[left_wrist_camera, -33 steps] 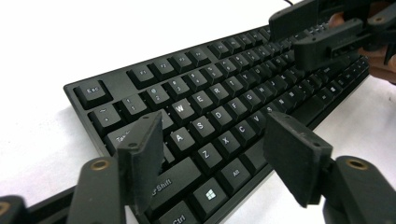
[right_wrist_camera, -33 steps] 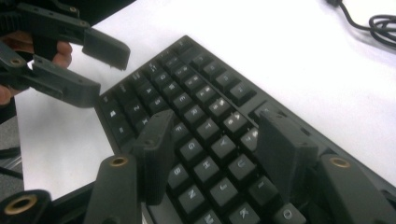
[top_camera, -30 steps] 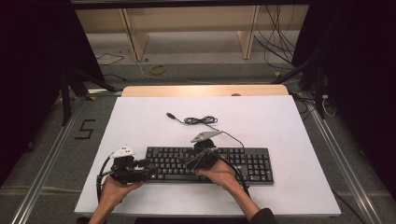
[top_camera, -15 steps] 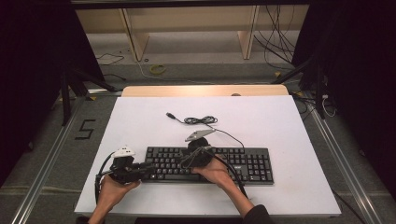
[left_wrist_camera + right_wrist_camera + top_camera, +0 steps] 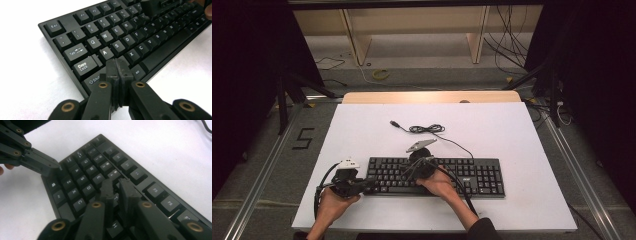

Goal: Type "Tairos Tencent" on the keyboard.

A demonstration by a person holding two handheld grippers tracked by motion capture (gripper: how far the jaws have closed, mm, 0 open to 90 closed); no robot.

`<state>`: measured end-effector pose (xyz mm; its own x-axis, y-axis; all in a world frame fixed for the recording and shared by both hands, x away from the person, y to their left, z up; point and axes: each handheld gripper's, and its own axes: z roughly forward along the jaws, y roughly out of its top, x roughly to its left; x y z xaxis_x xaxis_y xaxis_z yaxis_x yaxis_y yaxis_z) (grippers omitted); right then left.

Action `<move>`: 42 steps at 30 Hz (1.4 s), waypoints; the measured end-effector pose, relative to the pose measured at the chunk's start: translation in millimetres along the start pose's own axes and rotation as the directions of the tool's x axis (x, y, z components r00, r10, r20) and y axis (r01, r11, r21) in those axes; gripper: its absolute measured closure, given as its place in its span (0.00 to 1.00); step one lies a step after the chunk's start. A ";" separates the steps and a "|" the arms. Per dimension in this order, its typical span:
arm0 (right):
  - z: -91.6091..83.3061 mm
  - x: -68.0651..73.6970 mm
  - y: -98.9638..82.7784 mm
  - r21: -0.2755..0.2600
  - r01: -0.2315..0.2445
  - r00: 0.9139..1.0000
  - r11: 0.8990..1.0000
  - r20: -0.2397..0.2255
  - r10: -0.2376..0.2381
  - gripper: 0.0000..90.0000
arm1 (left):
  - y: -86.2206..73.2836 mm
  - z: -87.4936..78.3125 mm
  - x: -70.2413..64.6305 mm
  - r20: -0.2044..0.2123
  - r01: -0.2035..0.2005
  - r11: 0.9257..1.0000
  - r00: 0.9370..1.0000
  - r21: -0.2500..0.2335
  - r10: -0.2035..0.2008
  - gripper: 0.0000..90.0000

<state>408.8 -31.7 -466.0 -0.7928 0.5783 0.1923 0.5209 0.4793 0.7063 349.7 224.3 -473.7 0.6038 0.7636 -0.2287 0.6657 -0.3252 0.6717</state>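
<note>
Black keyboard [image 5: 434, 176] lies flat on the white desk [image 5: 532, 150], near the front edge, its cable [image 5: 427, 129] coiled loosely behind it with the plug end lying free, not plugged into anything visible

Left gripper [image 5: 117, 68] sits over the keyboard's left end, jaws have just been closing and are now pressed together, nothing between them; tips hover at or on the keys around Shift and Z, can't tell if they actually press

Right gripper [image 5: 117, 188] is over the middle of the letter block near T and H, jaws have just been closing, now nearly together with a thin gap left, nothing clamped; contact with a key not clear either. In the high view both hands rest at the keyboard's front edge, left gripper [image 5: 349, 181] at the left corner, right gripper [image 5: 419, 167] above the letter rows

Progress, judged: looks like key pressing or typing with closed tips. Done: both grippers brought together and placed over the keys. Left: the actual pressing; no sign on the keyboard of how many keys are already hit, so how far along it is can't be told
</note>
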 end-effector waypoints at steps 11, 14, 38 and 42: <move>6.3 -0.7 -1.2 0.015 0.002 1.000 1.000 0.006 -0.002 1.00 | 0.2 2.9 4.4 -0.019 0.018 1.000 1.000 0.006 -0.018 0.99; 8.0 -0.8 -1.4 0.018 0.002 1.000 1.000 0.007 -0.002 1.00 | 0.3 3.2 4.5 -0.022 0.020 1.000 1.000 0.004 -0.020 0.99; 15.0 1.3 -3.0 0.047 0.011 1.000 0.999 0.028 -0.012 1.00 | -0.8 4.8 6.8 -0.027 0.014 1.000 1.000 0.025 -0.013 0.99; 11.5 0.4 -3.2 0.023 -0.013 1.000 1.000 0.011 0.013 1.00 | -0.3 3.7 6.3 -0.013 0.018 1.000 1.000 0.009 -0.018 0.99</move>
<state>410.5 -25.4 -476.0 -0.7824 0.5917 0.1942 0.5386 0.4863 0.6880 354.9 227.2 -477.9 0.5862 0.7763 -0.2318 0.6801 -0.3161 0.6614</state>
